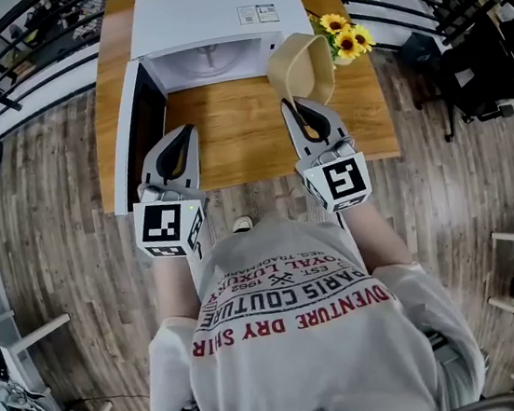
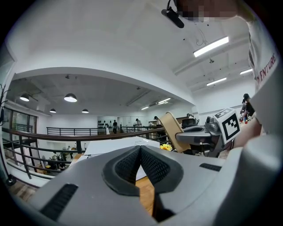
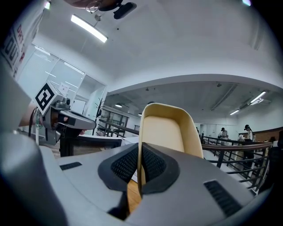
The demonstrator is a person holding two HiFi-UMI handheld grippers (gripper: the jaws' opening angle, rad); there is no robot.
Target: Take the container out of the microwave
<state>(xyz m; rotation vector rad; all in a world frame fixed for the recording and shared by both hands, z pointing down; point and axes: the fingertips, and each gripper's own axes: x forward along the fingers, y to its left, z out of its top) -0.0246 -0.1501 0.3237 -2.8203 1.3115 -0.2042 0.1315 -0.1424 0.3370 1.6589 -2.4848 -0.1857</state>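
Right gripper first: its jaws are pressed together on the thin rim of the beige container, and the wall of the container is pinched between the two dark pads. From the jaws outward, the container goes straight on, away from me, with its long axis in line with the gripper. It stands on its edge and not flat, and the hollow side is turned sideways. From the head view I judge that it is already outside the microwave. It hangs in the air in front of the right corner of the opening, over the right half of the table, and it is just beside the sunflowers near the table's right edge. I cannot tell if it touches the flowers. The microwave sits at the back edge of the table, and its door is swung open toward the left edge. The left gripper has its jaws together with nothing between them. It is over the left part of the table, near the open door and well apart from the container, so the right hand is the only one that matters now. The relation I watch is this: the bare wood lies below the container and toward the front edge. In my judgement the next move calls for turning the container flat and lowering it there, away from the flowers.
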